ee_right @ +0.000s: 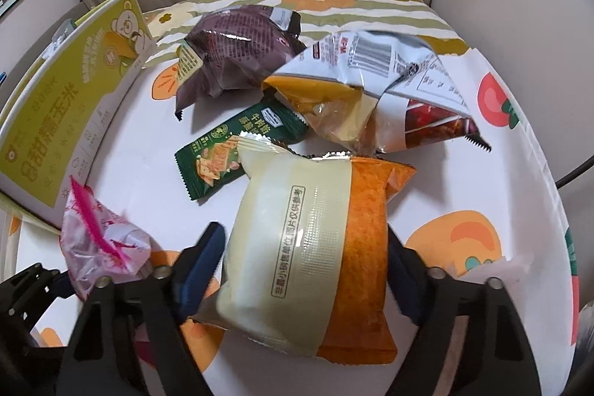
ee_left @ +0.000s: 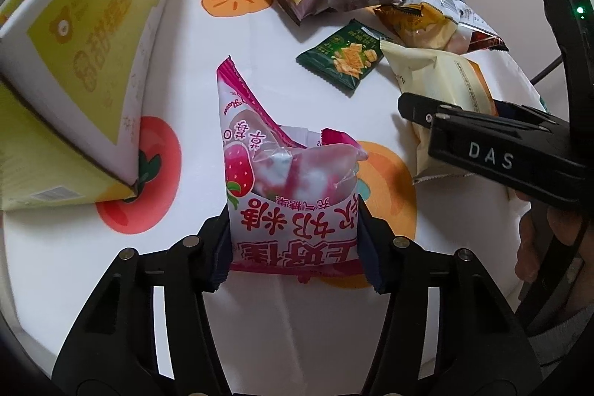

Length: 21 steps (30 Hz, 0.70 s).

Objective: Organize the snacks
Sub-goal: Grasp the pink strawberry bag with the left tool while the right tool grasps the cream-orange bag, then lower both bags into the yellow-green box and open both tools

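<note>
Left gripper (ee_left: 295, 247) clamps the pink strawberry candy bag (ee_left: 286, 180); right gripper (ee_right: 304, 270) straddles the cream-and-orange packet (ee_right: 315, 247) on the tablecloth (ee_left: 193, 69).

The right pads look closed in on the packet's sides, though firm contact is unclear; its slick film could slip. "DAS" marks the right gripper. The yellow-green box (ee_left: 92, 36) stands beside the candy bag, the green cracker packet (ee_right: 230, 151) beyond.

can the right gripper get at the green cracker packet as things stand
Probably not directly. The right gripper has the cream and orange packet between its fingers, and that packet's far end overlaps the green cracker packet. It would need to clear that packet first.
</note>
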Each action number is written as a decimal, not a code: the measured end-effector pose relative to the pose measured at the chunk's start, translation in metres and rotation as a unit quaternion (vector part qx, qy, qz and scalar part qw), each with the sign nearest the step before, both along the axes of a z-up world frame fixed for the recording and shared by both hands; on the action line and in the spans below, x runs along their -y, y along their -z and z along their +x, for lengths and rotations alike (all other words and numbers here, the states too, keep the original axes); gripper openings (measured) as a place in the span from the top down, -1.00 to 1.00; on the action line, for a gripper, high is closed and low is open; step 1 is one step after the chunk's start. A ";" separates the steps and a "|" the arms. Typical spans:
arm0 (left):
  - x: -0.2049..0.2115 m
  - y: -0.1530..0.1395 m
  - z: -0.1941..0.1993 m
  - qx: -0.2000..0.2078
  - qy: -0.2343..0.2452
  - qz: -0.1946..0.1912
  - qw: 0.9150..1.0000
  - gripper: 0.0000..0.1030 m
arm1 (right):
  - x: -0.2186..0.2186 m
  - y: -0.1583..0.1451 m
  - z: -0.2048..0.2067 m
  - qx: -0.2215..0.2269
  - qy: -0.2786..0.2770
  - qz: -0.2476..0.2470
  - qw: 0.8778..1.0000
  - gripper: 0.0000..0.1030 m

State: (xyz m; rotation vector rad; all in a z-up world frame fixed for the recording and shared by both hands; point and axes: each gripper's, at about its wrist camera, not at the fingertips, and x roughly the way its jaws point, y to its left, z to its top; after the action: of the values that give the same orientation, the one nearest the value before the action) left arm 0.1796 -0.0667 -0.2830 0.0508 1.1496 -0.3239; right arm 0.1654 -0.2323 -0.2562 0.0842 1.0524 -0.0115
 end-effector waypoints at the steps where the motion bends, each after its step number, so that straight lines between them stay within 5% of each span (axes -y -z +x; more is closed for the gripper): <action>1: -0.001 -0.001 0.000 -0.001 -0.001 0.001 1.000 -0.01 | 0.000 0.000 0.000 0.001 0.001 0.001 1.000 -0.38; 11: -0.012 -0.027 -0.016 0.011 -0.016 -0.015 1.000 0.00 | 0.001 -0.020 -0.013 0.016 -0.006 0.008 1.000 -0.18; 21: -0.024 -0.102 -0.033 0.055 -0.045 -0.062 0.996 0.00 | -0.003 -0.091 -0.029 0.061 -0.045 0.024 0.997 -0.18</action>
State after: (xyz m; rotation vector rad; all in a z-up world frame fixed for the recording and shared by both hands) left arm 0.1465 -0.0426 -0.1809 -0.0906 1.0171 -0.3080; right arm 0.1366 -0.2289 -0.1652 0.0802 0.9327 0.0992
